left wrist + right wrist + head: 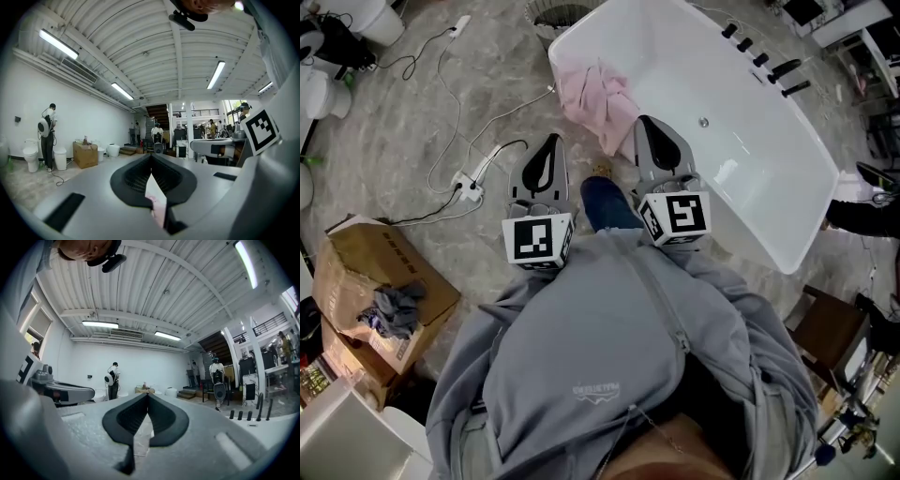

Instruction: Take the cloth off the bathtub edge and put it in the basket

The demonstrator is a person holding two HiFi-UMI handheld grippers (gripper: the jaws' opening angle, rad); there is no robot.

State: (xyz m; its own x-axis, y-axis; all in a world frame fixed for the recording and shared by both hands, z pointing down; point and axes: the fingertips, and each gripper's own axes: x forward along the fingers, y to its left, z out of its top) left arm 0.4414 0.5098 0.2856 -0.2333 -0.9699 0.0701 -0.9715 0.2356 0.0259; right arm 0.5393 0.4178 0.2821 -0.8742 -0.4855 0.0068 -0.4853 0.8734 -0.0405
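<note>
A pink cloth (598, 99) hangs over the near left rim of the white bathtub (769, 159). A round basket (555, 12) shows partly at the top edge, just beyond the tub's end. My left gripper (550, 142) is held close to the body over the floor, left of the cloth, with its jaws together and nothing in them. My right gripper (646, 122) points at the tub rim just right of the cloth's lower end and is also shut and empty. Each gripper view shows its own gripper, left (151, 159) and right (147, 398), with black pads meeting.
A power strip (470, 184) with cables lies on the marble floor to the left. A cardboard box (356, 281) holding a grey rag stands at the lower left. Black taps (761, 58) line the tub's far rim. People (112, 379) stand far off in the hall.
</note>
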